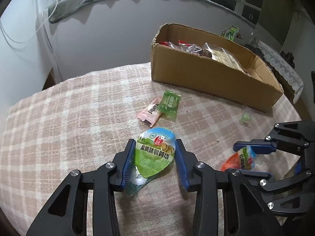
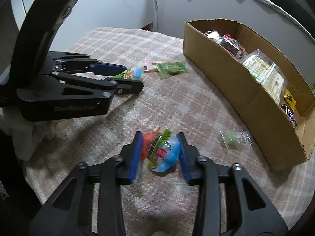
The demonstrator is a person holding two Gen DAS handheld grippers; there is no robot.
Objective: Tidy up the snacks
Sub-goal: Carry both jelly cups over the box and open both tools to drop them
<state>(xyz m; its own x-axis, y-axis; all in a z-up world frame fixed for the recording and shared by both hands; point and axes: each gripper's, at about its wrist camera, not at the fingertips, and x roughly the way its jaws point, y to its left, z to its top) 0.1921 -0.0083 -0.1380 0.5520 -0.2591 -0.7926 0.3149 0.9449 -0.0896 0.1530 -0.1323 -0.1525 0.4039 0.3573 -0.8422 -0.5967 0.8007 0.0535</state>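
Both hands are at the pick-up step of tidying the loose snacks into the open brown cardboard box [image 1: 206,78], which stands at the far right of the pink-and-white plaid-covered table [image 1: 69,118] and already holds several clear and red packets. The left tool [image 1: 155,157] straddles a green, teardrop-shaped sealed snack pouch with Chinese lettering [image 1: 155,153]; its blue pads lie against both sides of the pouch, so I judge it clamped, though the right-hand pad looks to be only just touching. Seen from the right wrist, that pouch pokes out past the fingertips close to the cloth, and whether it is off the cloth I cannot tell. The right tool [image 2: 159,153] is closed in the same way on a smaller orange, green and pale-blue sealed snack pouch [image 2: 161,153], pads touching its two sides, the pouch crumpled a little between them. Loose on the cloth between the tools and the box lie a pink sachet [image 1: 150,112] with a flat green square packet [image 1: 169,103] overlapping it, and nearer the box a small green sweet in a clear wrapper [image 2: 232,137]. The next move, as I read it, calls for lifting both pouches clear of the cloth, carrying them over the box's near wall and parting the fingers only once above the open interior. The slick film could slip if the grip is shallow.
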